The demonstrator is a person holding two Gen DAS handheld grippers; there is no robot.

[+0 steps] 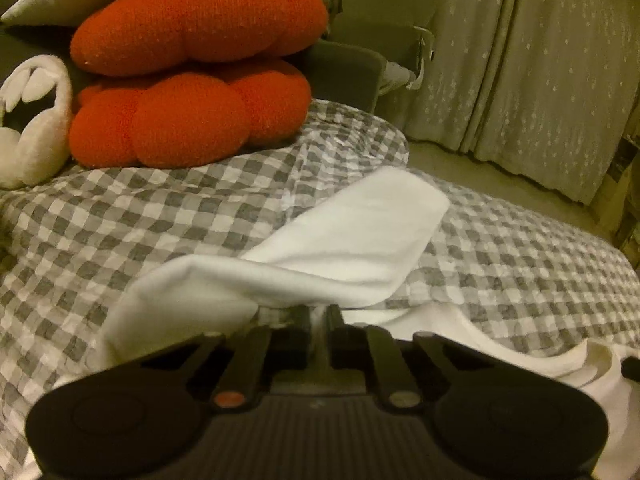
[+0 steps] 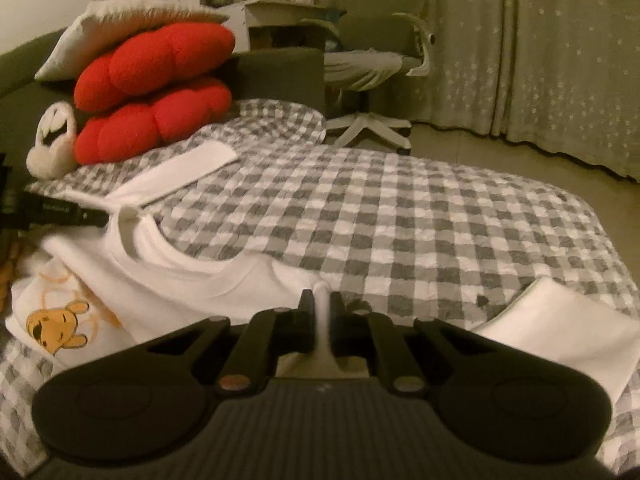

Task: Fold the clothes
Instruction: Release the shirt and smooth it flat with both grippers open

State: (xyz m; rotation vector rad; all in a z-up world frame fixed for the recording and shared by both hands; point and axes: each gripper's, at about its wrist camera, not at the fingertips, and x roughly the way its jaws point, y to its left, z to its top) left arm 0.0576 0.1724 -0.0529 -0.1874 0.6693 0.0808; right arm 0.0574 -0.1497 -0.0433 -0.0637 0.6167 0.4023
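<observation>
The left claw points toward twelve o'clock and angles downward, its jaws pinched together on a fold of white cloth. The right claw has the same downward tilt, jaws also clamped tight on a thin pinch of white fabric.

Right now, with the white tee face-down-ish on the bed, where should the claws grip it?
At the shoulder seams flanking the collar of the white T-shirt, from the near bed edge. The sleeves lie spread, so the shoulders are raised edges. Left claw and right claw already pinch fabric there.
</observation>
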